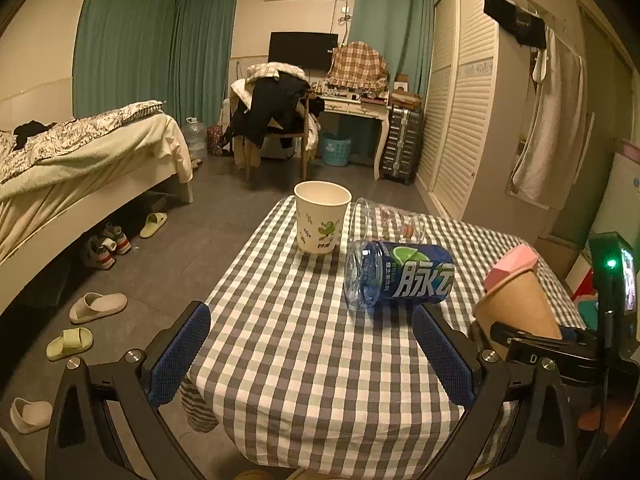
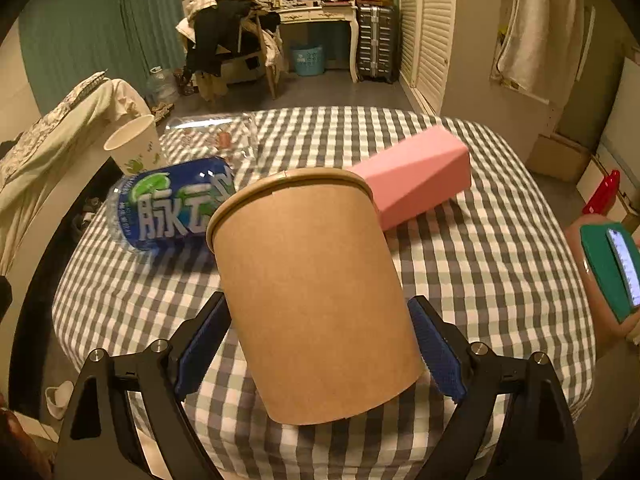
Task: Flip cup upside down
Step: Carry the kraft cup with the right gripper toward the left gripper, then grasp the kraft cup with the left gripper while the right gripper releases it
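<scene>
Left wrist view: left tongs [image 1: 310,354] spread wide, pinching nothing, hovering over the near edge of the worktop [image 1: 312,360] with its grey-and-white checked cloth. White paper cup [image 1: 322,218] with green leaf print upright at the far left corner, mouth up. Clear plastic cup [image 1: 386,218] on its side just beside it to the right. Blue-labelled plastic bottle [image 1: 394,276] lying on its side nearer the camera, close to the clear cup. Brown kraft paper cup [image 1: 516,306] at the right, tilted, rim pointing up and away, gripped by the right tongs; pink box [image 1: 514,262] showing behind its rim. Bed [image 1: 80,160] and slippers [image 1: 98,307] on the floor at left.

Right wrist view: right tongs [image 2: 320,344] pinching the brown kraft paper cup [image 2: 312,292] across its lower body, blue pads [image 2: 436,356] against both sides. Cup leaning, rim away from the camera, base toward it; whether the base touches the checked worktop [image 2: 500,280] cannot be told. Pink box [image 2: 416,176] lying on the cloth beyond the rim. Blue-labelled bottle [image 2: 172,204] on its side at left, white paper cup [image 2: 134,144] upright beyond it, clear plastic cup [image 2: 212,136] lying alongside.
</scene>
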